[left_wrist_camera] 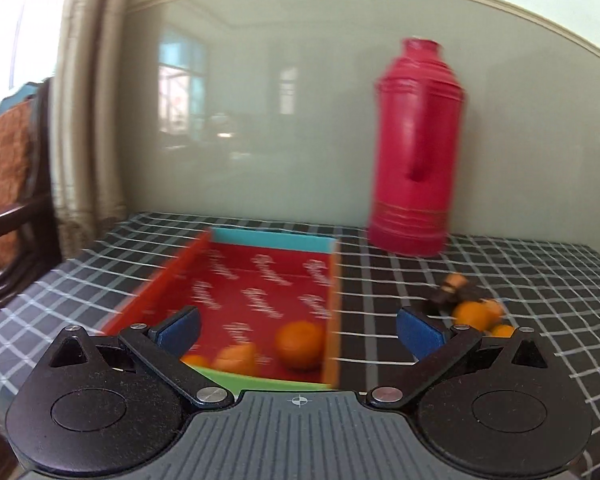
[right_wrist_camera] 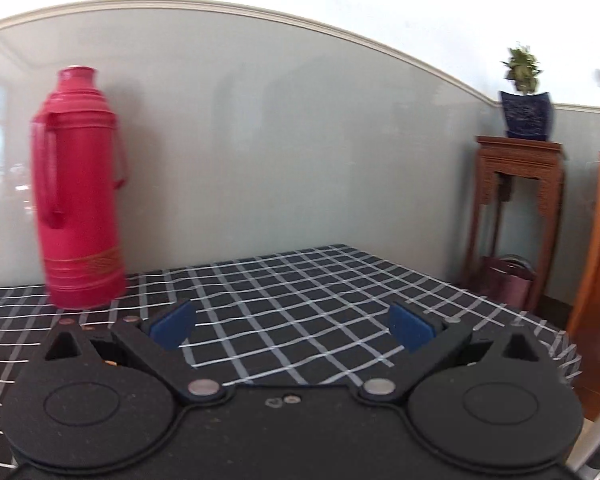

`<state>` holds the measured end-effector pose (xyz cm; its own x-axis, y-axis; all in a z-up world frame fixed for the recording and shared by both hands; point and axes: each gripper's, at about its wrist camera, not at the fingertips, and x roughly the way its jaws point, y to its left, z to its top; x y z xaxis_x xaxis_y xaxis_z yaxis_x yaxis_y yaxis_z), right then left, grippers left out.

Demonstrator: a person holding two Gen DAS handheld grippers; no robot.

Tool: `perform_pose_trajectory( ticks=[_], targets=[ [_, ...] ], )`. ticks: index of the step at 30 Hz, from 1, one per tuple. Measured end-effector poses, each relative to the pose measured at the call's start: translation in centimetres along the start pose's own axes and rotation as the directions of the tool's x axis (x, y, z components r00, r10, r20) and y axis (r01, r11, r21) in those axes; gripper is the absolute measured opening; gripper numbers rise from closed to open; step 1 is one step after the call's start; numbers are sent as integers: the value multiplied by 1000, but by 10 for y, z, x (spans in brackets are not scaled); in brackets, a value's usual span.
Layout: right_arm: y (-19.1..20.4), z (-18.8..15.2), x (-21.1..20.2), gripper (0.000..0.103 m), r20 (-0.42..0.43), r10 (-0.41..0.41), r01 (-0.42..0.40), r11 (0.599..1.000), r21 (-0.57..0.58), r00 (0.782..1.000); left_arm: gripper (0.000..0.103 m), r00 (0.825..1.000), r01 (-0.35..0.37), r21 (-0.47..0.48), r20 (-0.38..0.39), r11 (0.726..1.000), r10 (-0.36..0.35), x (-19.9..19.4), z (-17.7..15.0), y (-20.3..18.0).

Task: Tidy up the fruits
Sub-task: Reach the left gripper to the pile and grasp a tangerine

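A shallow red box point(left_wrist_camera: 260, 280) with a turquoise far wall lies on the checked tablecloth. Three oranges sit at its near end; the largest orange point(left_wrist_camera: 300, 344) is on the right. More oranges point(left_wrist_camera: 476, 314) lie in a small pile on the cloth right of the box, next to a dark object. My left gripper point(left_wrist_camera: 298, 330) is open and empty, hovering over the box's near end. My right gripper point(right_wrist_camera: 292, 326) is open and empty above bare cloth; no fruit shows in the right wrist view.
A tall red thermos point(left_wrist_camera: 414, 152) stands at the back of the table by the wall, also in the right wrist view point(right_wrist_camera: 78, 192). A chair point(left_wrist_camera: 16, 208) is left of the table. A wooden stand point(right_wrist_camera: 516, 216) with a potted plant stands beyond the right edge.
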<state>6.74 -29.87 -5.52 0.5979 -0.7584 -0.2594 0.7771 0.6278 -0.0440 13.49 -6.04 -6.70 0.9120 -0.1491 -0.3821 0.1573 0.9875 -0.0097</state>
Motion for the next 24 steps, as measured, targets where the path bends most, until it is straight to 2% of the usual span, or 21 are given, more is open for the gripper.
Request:
perform_pose_trajectory(
  ticks=[7,8,10,12,15,18,22,24],
  targets=[
    [-44,-1,1,97,15,-54,53,998,17,998,101,994,94,56,-69,994,-90,26,-7,-95],
    [-49,0,2,97,16,-67,66,998,20,998,99,993,105,68,-69,992,-101,27,-10,-108],
    [-58,-1,3,97,17,-84,84,996,32,996,85,989,124,93,-92,988,-116,35,-13,-131],
    [-67,0,5,97,11,-96,95,995,42,995,83,984,139,96,-127,986,-126,44,-17,-149],
    [-80,1,9,97,-4,-98,98,993,63,995,79,984,125,114,-140,986,-109,55,-23,-168],
    [-92,0,11,97,-12,-92,93,992,85,996,61,981,118,114,-165,986,-99,63,-27,-179],
    [-99,-2,11,97,-19,-84,85,992,92,996,59,975,106,103,-204,989,-84,76,-29,-187],
    [-101,-3,12,97,-20,-84,86,993,87,996,58,976,107,105,-200,989,-85,78,-27,-191]
  ],
)
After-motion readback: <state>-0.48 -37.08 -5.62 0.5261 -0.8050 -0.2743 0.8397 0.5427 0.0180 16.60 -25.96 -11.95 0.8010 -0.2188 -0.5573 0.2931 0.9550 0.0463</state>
